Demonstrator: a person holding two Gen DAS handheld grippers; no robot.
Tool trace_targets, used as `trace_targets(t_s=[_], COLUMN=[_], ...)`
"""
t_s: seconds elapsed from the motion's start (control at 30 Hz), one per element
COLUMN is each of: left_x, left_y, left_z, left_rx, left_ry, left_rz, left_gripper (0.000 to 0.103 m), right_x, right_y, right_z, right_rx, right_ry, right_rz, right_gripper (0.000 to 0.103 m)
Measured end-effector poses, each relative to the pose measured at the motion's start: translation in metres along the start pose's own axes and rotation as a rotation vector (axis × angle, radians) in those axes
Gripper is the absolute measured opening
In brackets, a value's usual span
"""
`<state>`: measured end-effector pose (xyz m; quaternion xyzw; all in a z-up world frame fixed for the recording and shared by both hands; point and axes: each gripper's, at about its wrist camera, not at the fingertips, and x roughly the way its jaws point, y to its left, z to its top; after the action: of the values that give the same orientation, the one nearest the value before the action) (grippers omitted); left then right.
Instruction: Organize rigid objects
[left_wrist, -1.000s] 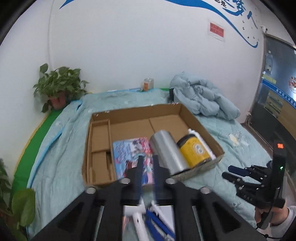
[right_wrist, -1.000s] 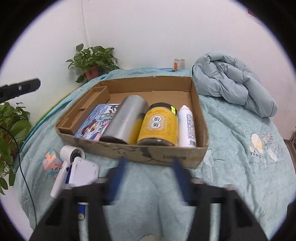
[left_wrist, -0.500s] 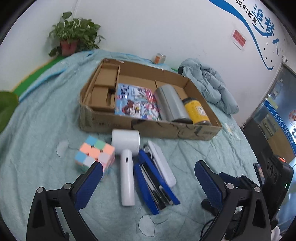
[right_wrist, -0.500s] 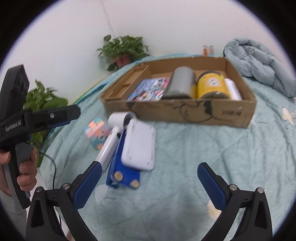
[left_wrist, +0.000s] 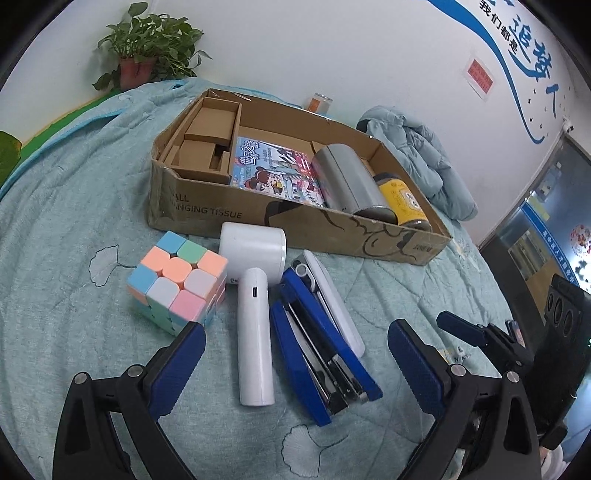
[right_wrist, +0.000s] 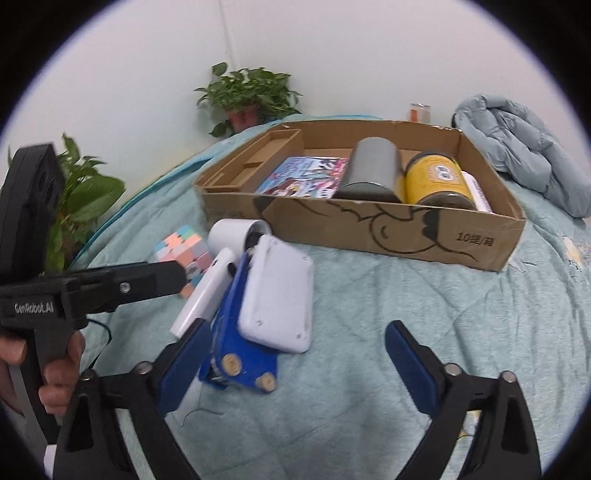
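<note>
On the teal quilt in front of the cardboard box lie a pastel cube, a white handheld device, a blue stapler and a white flat case. My left gripper hovers open just short of them, with the device and stapler between its fingers and the pads touching nothing. My right gripper comes in from the other side with its jaws closing. The stapler and case sit between the fingers, unpressed. The box holds a comic book, a silver cylinder, a yellow jar and a white bottle.
A person's hand holds the left gripper at the left of the right wrist view. A potted plant and a small orange jar stand by the wall. A bundled pale-blue jacket lies right of the box.
Both grippers went from shut to wide open. The left one dropped toward the loose items before the box. The right one swung left over the stapler and its jaws narrowed slightly.
</note>
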<state>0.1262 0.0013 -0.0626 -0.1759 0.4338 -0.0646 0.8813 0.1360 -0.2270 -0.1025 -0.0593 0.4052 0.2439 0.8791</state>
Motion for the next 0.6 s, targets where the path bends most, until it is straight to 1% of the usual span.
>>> trace_targets(t_s=[0.03,0.1,0.2,0.3,0.4,0.5,0.57,0.6], left_x=[0.003,0.006,0.012,0.014,0.012,0.012,0.011,0.011], left_y=[0.0,0.002,0.007,0.01,0.014,0.015,0.015,0.015], left_z=[0.002,0.007,0.01,0.012,0.013,0.014,0.015,0.016], left_rx=[-0.001,-0.002,-0.017,-0.021,-0.024,-0.02,-0.021,-0.022], left_ry=[0.0,0.003,0.014,0.018,0.02,0.025,0.025,0.025], left_rz=[-0.001,0.002,0.004,0.005,-0.001,0.001,0.0,-0.001], left_gripper=[0.099,0.098,0.098,0.098,0.098,0.098,0.098,0.098], right_x=[0.002,0.007,0.018,0.032,0.043,0.05,0.053,0.054], right_y=[-0.002,-0.003,0.001,0.007,0.014,0.008,0.008,0.009], right_z=[0.002,0.005,0.007,0.006,0.005,0.008,0.009,0.01], right_rx=[0.004,-0.006,-0.036,-0.035,-0.062,-0.043,-0.046,-0.05], right_ry=[0.007,0.019,0.046,0.093,0.1,0.106,0.101,0.101], right_rz=[-0.01,-0.022,-0.001,0.053,0.049,0.074,0.064,0.06], right_gripper=[0.081,0.074,0.074,0.071,0.067,0.067,0.066,0.063])
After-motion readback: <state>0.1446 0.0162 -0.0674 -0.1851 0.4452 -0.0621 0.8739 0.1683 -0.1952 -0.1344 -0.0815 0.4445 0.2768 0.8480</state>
